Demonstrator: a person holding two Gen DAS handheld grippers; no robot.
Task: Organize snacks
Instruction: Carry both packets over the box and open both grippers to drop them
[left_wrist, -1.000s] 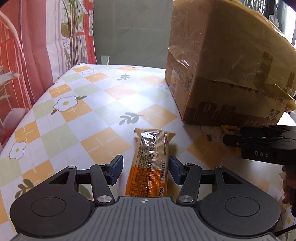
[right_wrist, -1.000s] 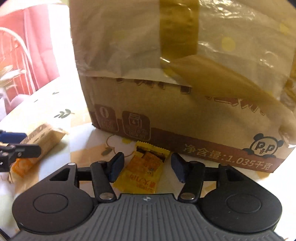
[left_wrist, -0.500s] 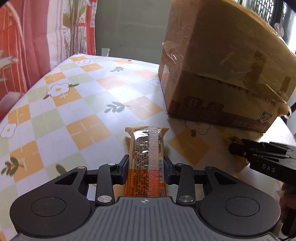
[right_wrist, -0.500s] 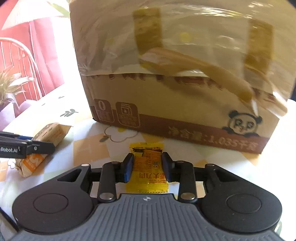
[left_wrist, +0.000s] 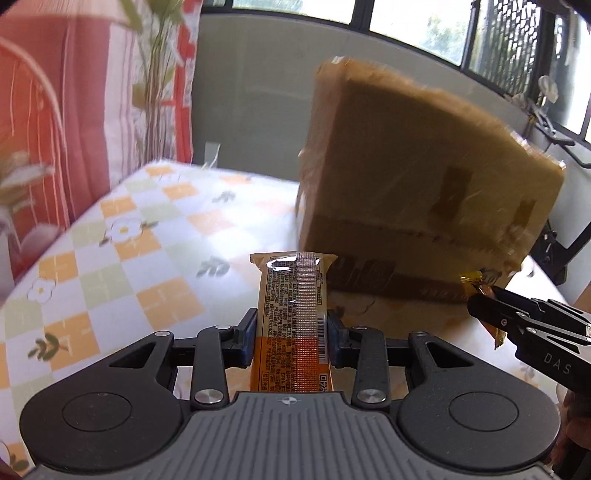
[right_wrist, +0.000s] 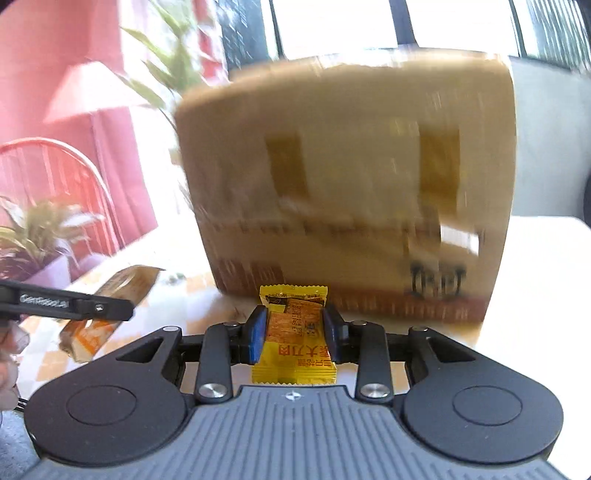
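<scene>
Snacks in both hands now. My left tongs (left_wrist: 291, 338) are clamped on the long orange snack bar (left_wrist: 293, 321), pads squeezing its two long sides, and its long axis runs straight out along the fingers toward twelve o'clock. It looks clear of the checked worktop (left_wrist: 122, 266), though I can't tell how far.

My right tongs (right_wrist: 295, 334) are clamped on the small yellow candy packet (right_wrist: 293, 339); that one is short and squarish, its crimped top edge poking out at twelve o'clock beyond the pads.

The cardboard box (left_wrist: 417, 192) is the thing that matters. From the left view it stands at one o'clock, beyond the bar's far end. From the right view it fills dead ahead, so my right hand looks the nearer of the two and faces it squarely. Its top seems taped over with film, and I see no open mouth from here, so I'm guessing the snacks get lined up beside it or dropped somewhere I can't see.

From the right view, the left tongs with the bar sit out at nine o'clock, well apart from the packet. My call: keep the bar end-on, swing right.
</scene>
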